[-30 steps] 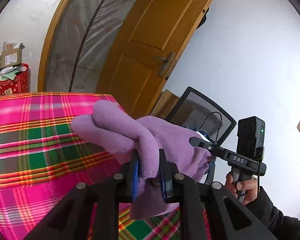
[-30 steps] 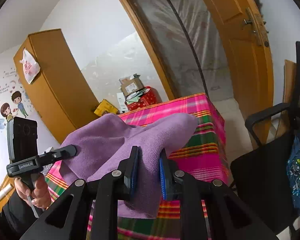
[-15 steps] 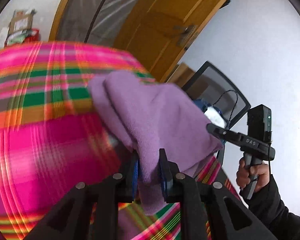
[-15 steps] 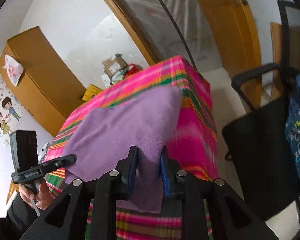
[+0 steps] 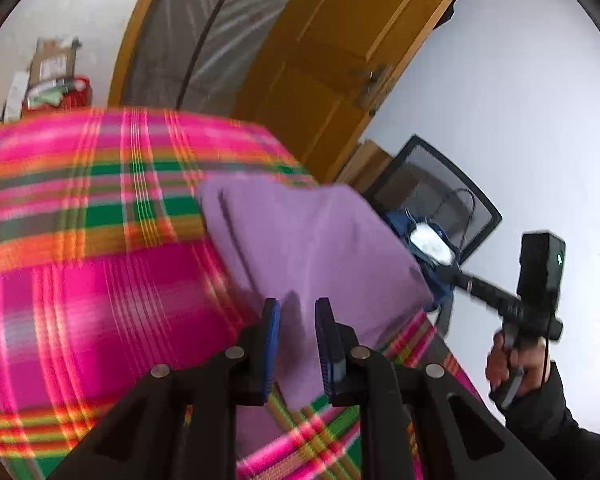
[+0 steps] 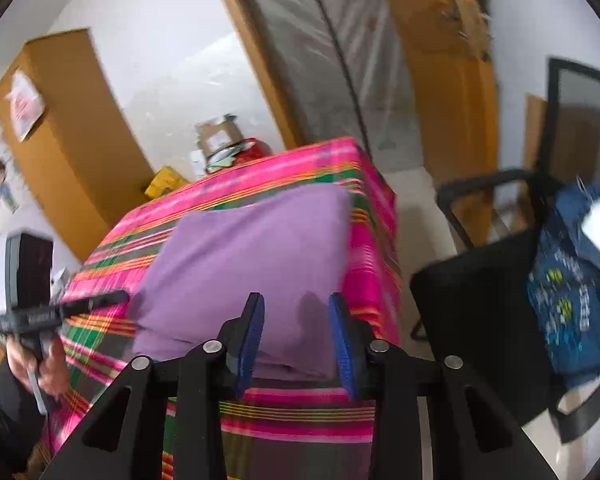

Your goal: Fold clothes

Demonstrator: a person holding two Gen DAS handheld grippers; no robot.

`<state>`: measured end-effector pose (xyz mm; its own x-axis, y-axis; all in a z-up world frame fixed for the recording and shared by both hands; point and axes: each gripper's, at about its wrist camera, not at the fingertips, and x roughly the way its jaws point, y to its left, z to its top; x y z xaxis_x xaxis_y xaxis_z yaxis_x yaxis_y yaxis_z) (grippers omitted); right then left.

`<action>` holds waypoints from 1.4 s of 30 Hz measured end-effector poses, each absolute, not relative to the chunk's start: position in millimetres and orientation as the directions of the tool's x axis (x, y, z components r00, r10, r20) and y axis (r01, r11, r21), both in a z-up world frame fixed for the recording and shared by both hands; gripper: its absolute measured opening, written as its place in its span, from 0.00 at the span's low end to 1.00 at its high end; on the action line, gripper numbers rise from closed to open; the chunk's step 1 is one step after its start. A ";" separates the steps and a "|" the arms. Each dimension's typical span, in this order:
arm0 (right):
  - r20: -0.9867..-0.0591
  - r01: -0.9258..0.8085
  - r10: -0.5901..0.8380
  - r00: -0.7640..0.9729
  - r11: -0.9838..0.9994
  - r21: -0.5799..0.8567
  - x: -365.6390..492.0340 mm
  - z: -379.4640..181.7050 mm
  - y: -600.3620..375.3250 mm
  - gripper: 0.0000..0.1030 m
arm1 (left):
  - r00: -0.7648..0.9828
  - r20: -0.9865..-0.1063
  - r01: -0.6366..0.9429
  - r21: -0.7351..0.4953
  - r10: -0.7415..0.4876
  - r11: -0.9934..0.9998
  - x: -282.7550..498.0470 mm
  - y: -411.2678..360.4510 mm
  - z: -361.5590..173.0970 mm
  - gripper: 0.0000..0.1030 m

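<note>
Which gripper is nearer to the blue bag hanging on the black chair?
Right. The right gripper is over the purple cloth's edge on the chair side, beside the blue bag; the left gripper is at the cloth's opposite edge.

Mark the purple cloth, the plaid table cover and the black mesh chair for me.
purple cloth [image 6: 256, 256]: right wrist view, middle of its flat top layer.
plaid table cover [image 5: 100, 280]: left wrist view, bare pink area left of the cloth.
black mesh chair [image 5: 432, 188]: left wrist view, its mesh backrest.
</note>
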<state>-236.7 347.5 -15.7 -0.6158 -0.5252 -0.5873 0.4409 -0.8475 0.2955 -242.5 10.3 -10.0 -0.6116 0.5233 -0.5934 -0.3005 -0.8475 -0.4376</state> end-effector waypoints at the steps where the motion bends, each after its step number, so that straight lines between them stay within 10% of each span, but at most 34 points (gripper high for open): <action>1: -0.598 0.459 -0.527 -0.604 -0.843 0.280 -235.9 -17.6 341.4 0.29 | -0.625 -0.591 -0.296 -0.425 0.510 -0.856 -246.0 12.4 -4.8 0.19; 26: -0.681 0.399 -0.451 -0.577 -0.883 0.247 -324.6 -39.1 309.4 0.21 | -0.607 -0.667 -0.147 -0.440 0.432 -0.886 -354.0 29.8 -39.6 0.03; 42: -0.708 0.383 -0.381 -0.594 -0.908 0.168 -240.1 -41.6 310.3 0.24 | -0.638 -0.673 -0.233 -0.294 0.374 -0.927 -239.2 48.9 -21.8 0.03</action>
